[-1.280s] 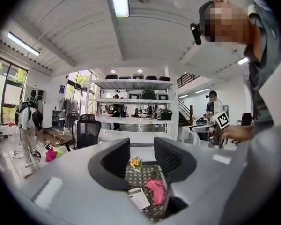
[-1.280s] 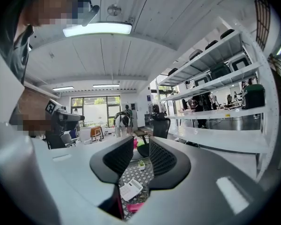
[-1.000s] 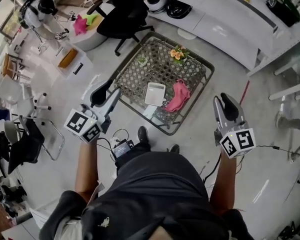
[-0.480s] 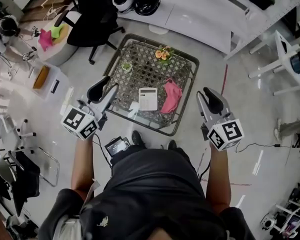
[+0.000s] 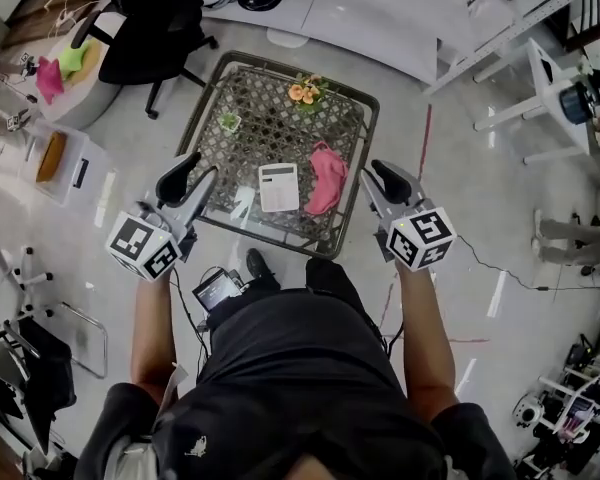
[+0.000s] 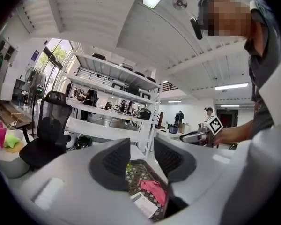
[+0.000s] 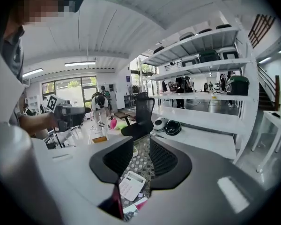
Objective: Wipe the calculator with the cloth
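A white calculator (image 5: 278, 186) lies flat on the low lattice-top table (image 5: 352, 118), with a crumpled pink cloth (image 5: 327, 178) just to its right. My left gripper (image 5: 187, 176) hangs open above the table's near left edge. My right gripper (image 5: 378, 176) hangs open off the near right corner. Neither touches anything. In the left gripper view the cloth (image 6: 153, 190) and calculator (image 6: 145, 206) lie below the open gripper (image 6: 140, 159). In the right gripper view the calculator (image 7: 131, 185) shows under the open gripper (image 7: 141, 157).
Orange flowers (image 5: 302, 91) and a small green plant (image 5: 229, 121) stand at the table's far side. A white card (image 5: 242, 203) lies left of the calculator. A black office chair (image 5: 150, 28) and a long white desk (image 5: 360, 18) stand behind. A cable (image 5: 500, 268) runs over the floor at right.
The person has stepped closer to the table. Both grippers now flank its near edge, still open and empty. Calculator and cloth have not moved on the table.
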Demonstrator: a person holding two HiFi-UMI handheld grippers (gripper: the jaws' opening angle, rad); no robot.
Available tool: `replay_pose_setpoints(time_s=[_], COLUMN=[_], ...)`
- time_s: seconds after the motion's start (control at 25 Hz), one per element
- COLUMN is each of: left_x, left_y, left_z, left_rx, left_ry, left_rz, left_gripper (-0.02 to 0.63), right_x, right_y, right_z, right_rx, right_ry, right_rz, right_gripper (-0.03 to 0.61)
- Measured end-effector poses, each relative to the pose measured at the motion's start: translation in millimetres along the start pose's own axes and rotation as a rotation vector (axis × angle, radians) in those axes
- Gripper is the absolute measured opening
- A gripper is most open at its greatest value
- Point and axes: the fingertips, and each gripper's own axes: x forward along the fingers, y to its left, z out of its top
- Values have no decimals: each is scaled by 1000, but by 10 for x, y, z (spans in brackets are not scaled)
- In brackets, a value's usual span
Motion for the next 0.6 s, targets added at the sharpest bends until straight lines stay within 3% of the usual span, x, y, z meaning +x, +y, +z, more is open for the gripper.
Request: replay_pose_setpoints(time_s=[0.24,0.6], left_x=[-30,-135], left_y=[87,255], left_z=[-195,-600], left_rx=[-21,-125], left_ry=[45,74], left_rz=[74,223], left_gripper=[189,189], right_x=[434,1208], right_y=[-277,-708], right_z=[-589,-1912], right_rx=[42,66], right_ry=[109,433], right_rz=[44,94], right_gripper=[89,105])
